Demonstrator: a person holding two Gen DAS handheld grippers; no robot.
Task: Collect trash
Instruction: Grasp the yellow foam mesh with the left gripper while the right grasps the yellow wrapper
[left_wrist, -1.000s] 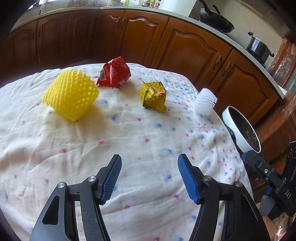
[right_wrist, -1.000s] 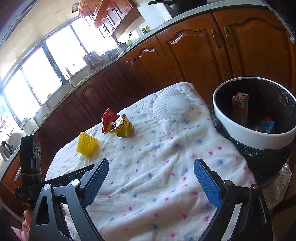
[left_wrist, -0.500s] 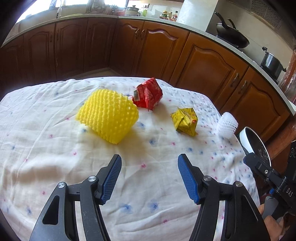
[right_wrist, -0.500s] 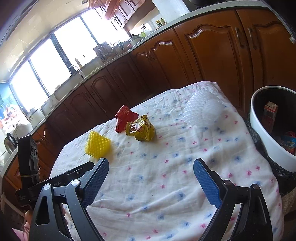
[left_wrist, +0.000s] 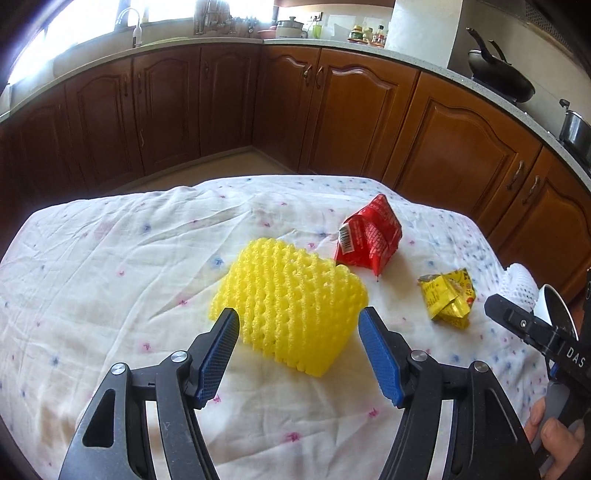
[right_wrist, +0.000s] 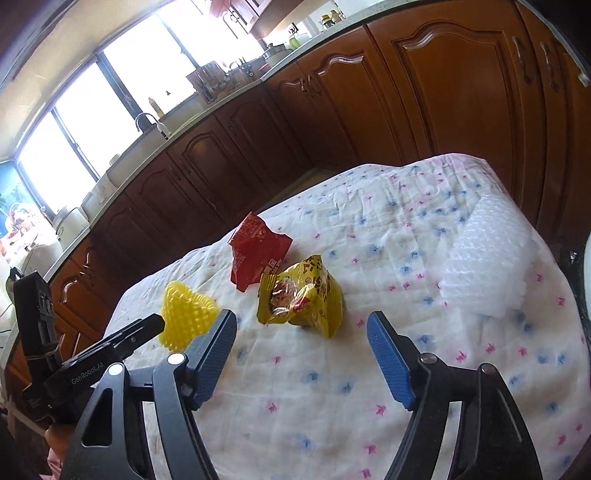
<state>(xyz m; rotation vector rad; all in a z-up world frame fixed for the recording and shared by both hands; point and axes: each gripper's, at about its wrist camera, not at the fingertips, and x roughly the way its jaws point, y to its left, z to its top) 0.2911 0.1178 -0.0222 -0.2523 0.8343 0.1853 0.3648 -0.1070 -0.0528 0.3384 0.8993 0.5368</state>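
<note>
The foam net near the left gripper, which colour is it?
Bright yellow. The foam net shows best in the left wrist view.

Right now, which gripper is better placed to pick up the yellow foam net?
Left. The left gripper is open right at the yellow foam net; the right gripper faces the yellow wrapper.

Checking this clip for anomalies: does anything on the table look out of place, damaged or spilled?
Only the trash itself: a yellow foam net, a crumpled red wrapper, a crumpled yellow wrapper and a white foam net lie scattered on the rumpled tablecloth. Nothing is spilled.
</note>
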